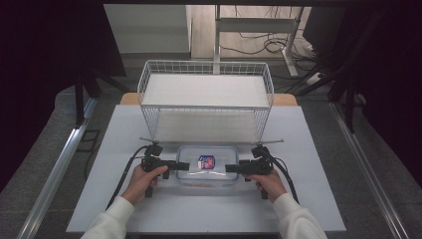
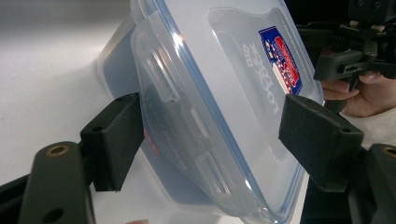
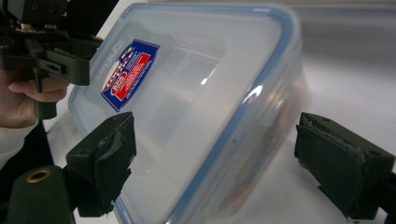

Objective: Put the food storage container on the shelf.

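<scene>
1. The left tool (image 1: 183,166) comes in from 9 o'clock of the clear plastic container (image 1: 206,168). In the left gripper view its jaws stand wide to either side of the container's short end; I cannot tell if the pads touch it.
2. The container sits on the white bench (image 1: 124,129) between both tools, at 6 o'clock from the white wire basket (image 1: 206,99). It is rectangular with rounded corners, its lid (image 2: 243,70) blue-rimmed with latch flaps and a red-and-blue label (image 1: 206,162).
3. The right tool (image 1: 232,168) comes in from 3 o'clock, jaws wide about the opposite end.
4. Bare bench lies open at 9, 3 and 6 o'clock of the container; the basket's front wall stands near at 12.
</scene>
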The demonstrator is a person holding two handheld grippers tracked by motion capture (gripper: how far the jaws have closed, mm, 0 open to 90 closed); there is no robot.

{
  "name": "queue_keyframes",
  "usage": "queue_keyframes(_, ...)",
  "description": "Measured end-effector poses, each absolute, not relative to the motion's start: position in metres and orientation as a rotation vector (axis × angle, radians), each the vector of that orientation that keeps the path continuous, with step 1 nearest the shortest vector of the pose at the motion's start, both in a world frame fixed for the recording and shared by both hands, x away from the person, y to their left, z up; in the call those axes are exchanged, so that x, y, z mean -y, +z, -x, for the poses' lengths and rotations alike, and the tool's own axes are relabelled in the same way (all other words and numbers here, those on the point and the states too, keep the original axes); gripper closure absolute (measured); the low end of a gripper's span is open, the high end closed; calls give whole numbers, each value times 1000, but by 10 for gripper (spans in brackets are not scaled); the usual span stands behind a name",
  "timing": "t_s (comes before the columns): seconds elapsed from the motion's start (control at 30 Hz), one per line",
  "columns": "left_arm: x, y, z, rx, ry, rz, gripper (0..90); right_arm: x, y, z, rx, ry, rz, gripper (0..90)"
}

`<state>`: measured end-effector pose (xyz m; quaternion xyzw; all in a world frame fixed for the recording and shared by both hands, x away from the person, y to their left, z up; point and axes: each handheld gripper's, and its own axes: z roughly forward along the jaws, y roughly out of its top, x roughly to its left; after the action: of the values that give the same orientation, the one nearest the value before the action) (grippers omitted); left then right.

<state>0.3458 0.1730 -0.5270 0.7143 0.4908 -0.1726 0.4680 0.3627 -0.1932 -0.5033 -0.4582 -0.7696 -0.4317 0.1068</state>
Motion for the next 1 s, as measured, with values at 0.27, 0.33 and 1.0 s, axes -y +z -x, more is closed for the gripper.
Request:
queue_keyframes(0.27,-173,-526,-345,-1211,-422,-1752,242,194,-506,-364,2180,-1235,1374,224)
queue_keyframes(0.33,-173,-525,-344,-1214,-419,-1753,247,197,-504,-364,2167,-1234,1382,271)
queue_keyframes(1.0,-176,-505,-309,-1201,-311,-1779,423,205,-489,-338,2132,-1301,1432,466)
